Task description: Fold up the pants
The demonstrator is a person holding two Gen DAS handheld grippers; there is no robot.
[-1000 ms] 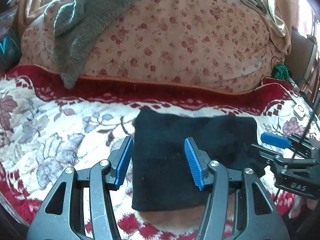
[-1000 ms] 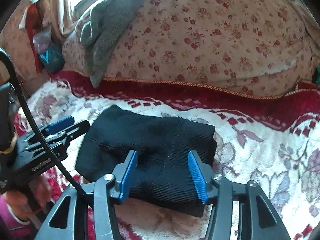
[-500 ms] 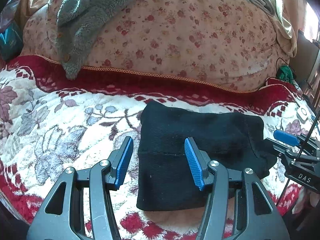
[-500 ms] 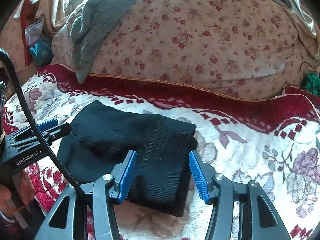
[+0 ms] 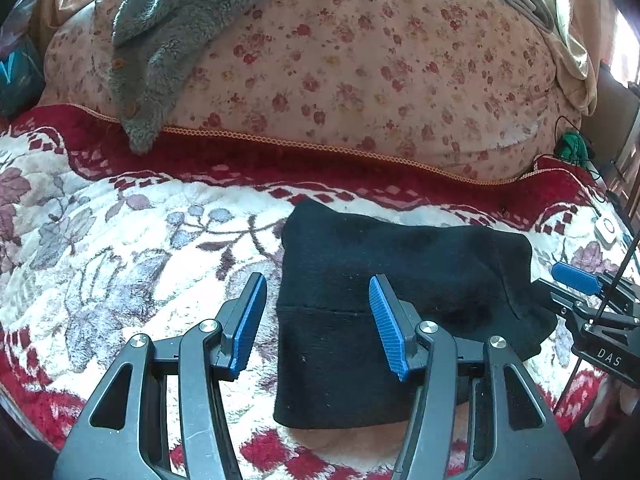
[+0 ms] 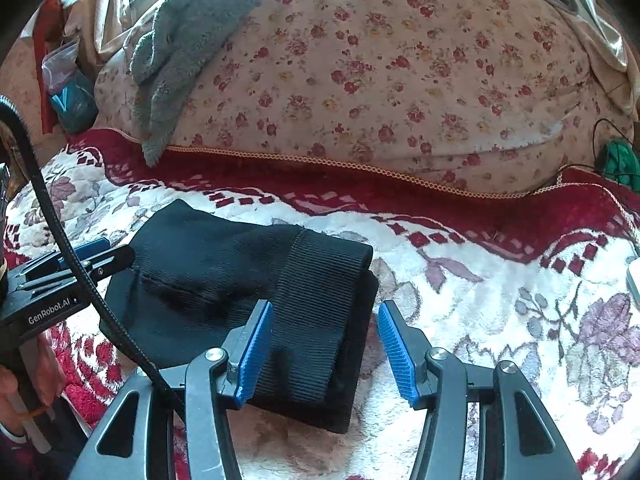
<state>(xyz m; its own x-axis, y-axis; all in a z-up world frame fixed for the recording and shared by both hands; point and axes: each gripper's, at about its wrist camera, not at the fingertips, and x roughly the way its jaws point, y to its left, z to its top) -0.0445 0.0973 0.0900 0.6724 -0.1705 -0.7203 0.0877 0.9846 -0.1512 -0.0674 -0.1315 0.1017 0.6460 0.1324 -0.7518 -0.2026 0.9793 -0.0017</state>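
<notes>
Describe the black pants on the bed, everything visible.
The pants are black, soft knit, already folded into a compact, roughly rectangular bundle of several layers. A ribbed band lies across the top at one end; a seam line crosses the other. They lie flat on the floral blanket, in front of the flowered quilt. Both grippers, left and right, hang open above them; neither grips the cloth.

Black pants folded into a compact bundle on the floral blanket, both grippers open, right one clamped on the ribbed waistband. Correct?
Not quite: the right gripper grips nothing. The right wrist view shows its jaws open, the ribbed waistband lying loose between them. The rest holds: black pants folded on the floral blanket, left gripper open.
</notes>
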